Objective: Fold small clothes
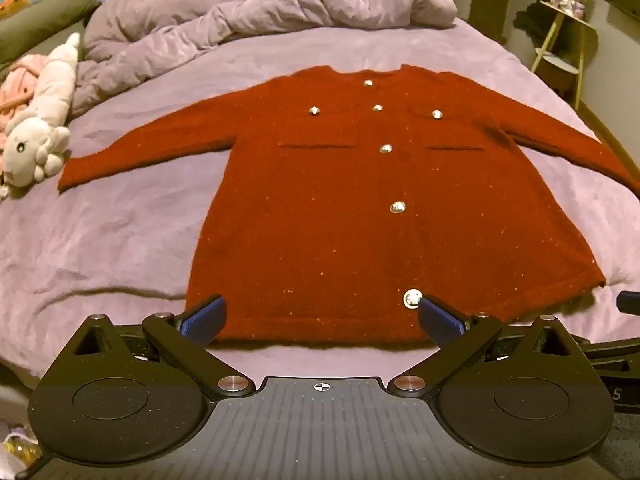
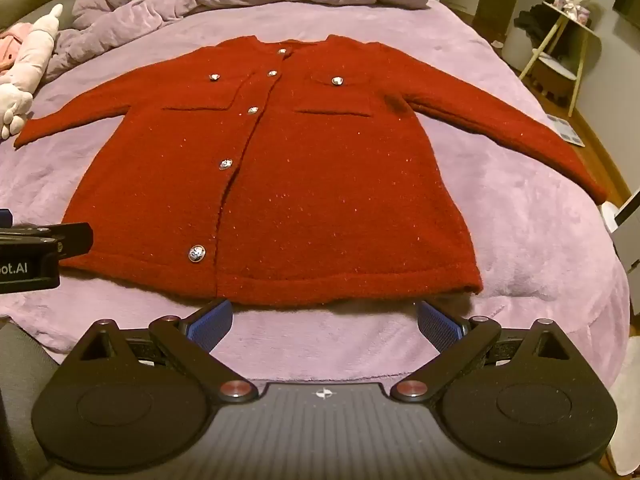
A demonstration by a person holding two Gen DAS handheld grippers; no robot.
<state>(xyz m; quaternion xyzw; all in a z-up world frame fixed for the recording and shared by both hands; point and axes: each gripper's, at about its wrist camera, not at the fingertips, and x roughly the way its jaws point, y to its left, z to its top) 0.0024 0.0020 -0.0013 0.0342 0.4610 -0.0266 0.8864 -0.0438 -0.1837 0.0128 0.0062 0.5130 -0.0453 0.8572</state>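
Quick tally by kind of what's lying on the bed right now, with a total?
Red cardigan, spread flat, buttoned: 1
Crumpled purple duvet: 1
Pale plush toy near the left sleeve: 1
Pink item behind the toy, kind unclear: 1
Total: 4

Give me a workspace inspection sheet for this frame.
Surface: purple bedspread, lightly creased.
Job's things: red cardigan laid flat, buttoned, sleeves spread.
Clutter: plush toy near one cuff; bunched duvet beyond the collar.
Grippers: left hand-held gripper open, over the hem; right hand-held gripper open, just short of the hem; neither holds anything.
Cables: nothing seen.
Surroundings: side table, wood floor.
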